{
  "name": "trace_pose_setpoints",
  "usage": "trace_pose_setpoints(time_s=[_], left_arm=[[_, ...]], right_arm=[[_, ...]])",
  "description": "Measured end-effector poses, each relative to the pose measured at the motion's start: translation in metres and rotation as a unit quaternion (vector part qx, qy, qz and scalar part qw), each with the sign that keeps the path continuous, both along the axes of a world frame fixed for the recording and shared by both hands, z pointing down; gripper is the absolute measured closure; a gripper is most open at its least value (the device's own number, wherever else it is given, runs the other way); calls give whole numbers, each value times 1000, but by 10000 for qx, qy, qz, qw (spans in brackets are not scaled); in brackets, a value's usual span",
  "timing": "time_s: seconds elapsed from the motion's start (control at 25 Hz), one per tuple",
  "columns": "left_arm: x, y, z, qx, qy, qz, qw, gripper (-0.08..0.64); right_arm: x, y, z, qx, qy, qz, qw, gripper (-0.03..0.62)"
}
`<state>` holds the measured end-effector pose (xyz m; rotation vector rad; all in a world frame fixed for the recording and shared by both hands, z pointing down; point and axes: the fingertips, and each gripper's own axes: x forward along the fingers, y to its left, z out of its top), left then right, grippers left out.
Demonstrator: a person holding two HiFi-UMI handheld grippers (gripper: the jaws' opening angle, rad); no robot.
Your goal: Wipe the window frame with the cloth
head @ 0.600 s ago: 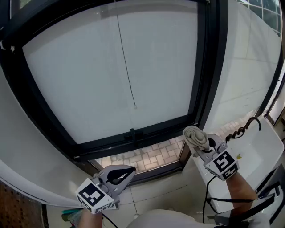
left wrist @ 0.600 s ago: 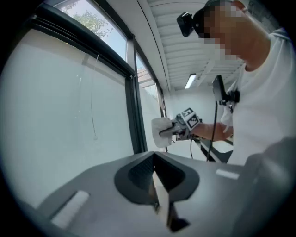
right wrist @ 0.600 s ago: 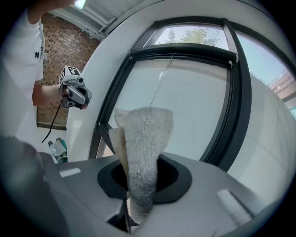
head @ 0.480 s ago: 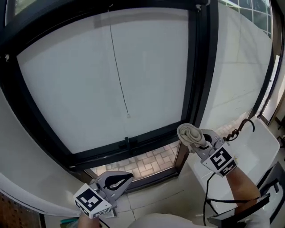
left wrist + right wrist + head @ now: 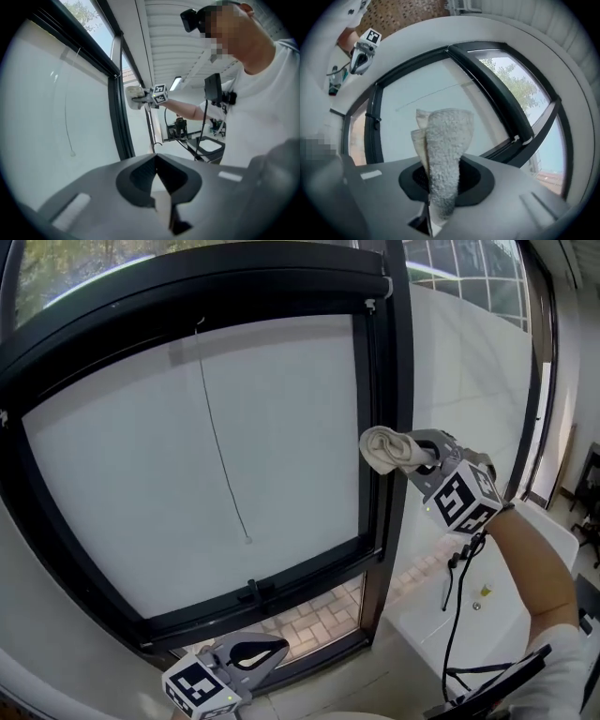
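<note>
Right hand-held gripper (image 5: 419, 454) clamped on rolled cloth (image 5: 382, 450), up at the right upright of the frame (image 5: 395, 352); contact unclear. Left hand-held gripper (image 5: 255, 653) low below bottom rail, jaws together, empty.

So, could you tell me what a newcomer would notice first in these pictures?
The rolled beige terry cloth stands out, clamped in the right gripper and held high beside the black vertical window frame; contact is unclear. Left of it in the head view, the white roller blind fills the pane, while the left gripper hangs low, shut and empty.
</note>
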<state>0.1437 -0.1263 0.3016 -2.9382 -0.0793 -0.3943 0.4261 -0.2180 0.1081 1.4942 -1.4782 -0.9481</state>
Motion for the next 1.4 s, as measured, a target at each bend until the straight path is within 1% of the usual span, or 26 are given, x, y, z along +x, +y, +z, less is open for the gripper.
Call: trace_pose_setpoints(time_s=[0.12,0.28,0.36,0.6,0.76,0.92,1.04,1.16,1.4], left_arm=[[7,10,2,45,-94,187,9998,537],[15,16,5,25,-119,279,9995,537],[17,17,5,5,-107,264,9996,537],[22,18,5,-38,-73,184,9998,537],[25,19,4,-64,-54,136,9999,538],[29,20,4,-90,-36,94,9999,537],[32,21,4,-111,-23,64,9999,537],[35,22,5,-136,-13,32,9999,537],[41,25,11,-213,-10,-47,9998,537]], right_arm=[[23,-12,-50,368,797,328,9956,523],[53,-34,-112,706,1629,744,9813,523],[66,-43,-139,820,1899,890,9743,523],[98,-69,-207,1094,2518,1266,9532,523],[116,-89,-228,1098,2554,1472,9492,523],[128,-100,-227,1158,2302,1448,9553,523],[130,-102,-216,1203,2169,1351,9593,525],[129,-102,-203,1231,2141,1242,9610,525],[127,-103,-164,1119,2100,1066,9654,525]])
